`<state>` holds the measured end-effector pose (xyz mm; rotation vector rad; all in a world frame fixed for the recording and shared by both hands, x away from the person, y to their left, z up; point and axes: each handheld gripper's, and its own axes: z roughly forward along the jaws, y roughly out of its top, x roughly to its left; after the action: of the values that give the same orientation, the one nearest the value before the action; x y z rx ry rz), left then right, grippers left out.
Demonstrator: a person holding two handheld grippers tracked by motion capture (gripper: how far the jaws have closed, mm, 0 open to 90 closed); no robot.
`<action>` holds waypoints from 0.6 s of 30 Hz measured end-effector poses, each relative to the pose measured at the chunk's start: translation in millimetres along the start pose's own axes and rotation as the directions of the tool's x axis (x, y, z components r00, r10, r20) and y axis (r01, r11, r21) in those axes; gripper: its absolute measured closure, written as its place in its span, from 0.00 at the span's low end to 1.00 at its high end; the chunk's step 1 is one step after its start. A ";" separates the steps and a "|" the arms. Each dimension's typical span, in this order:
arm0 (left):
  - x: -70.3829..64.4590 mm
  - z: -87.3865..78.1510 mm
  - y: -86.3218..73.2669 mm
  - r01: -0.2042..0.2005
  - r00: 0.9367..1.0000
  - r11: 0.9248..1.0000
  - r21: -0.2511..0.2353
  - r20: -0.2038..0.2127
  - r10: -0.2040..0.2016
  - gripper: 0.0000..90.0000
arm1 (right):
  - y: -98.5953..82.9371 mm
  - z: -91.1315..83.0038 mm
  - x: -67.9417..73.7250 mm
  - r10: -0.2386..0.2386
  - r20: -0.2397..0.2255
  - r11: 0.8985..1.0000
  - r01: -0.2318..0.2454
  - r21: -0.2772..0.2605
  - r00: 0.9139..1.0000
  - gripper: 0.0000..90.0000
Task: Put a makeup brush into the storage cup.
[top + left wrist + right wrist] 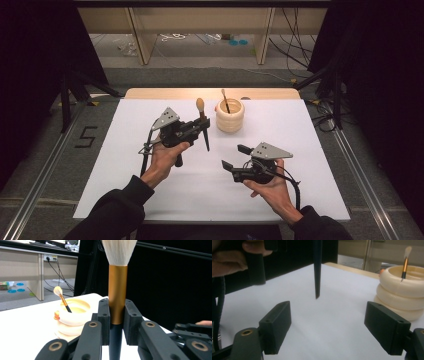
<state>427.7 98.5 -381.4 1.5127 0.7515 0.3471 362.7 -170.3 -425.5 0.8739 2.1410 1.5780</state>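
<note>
Gold-ferruled, the big brush stands bristles-up, clamped in my left gripper just beside the cream ringed holder, likely so it drops in beside the small brush, while my right gripper waits wide open.

Brush has soft white bristles, a satin gold metal ferrule and a glossy dark handle. The ribbed cream holder looks like smooth matt plastic, and the left tool is matt black plastic too.

We work in a lab: a white tabletop between black curtains, metal rails, loose cables on the floor, plain wooden benches behind.
</note>
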 end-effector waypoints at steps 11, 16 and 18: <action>8.7 19.1 12.3 -0.033 0.999 0.999 0.012 -0.022 0.034 0.86 | -8.4 -12.5 -1.6 -0.010 0.019 1.000 0.010 0.027 1.000 0.23; 13.0 28.7 16.6 -0.035 0.999 0.999 0.013 -0.030 0.035 0.86 | -11.8 -19.0 -2.3 -0.014 0.037 0.997 0.011 0.073 0.999 0.23; 14.9 33.1 18.4 -0.038 0.999 0.999 0.017 -0.032 0.039 0.86 | -12.6 -21.9 -2.6 -0.017 0.048 0.995 0.012 0.095 0.999 0.22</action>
<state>464.1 83.9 -370.5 1.5421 0.7532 0.3956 348.2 -190.5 -430.5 0.9145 2.1985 1.4430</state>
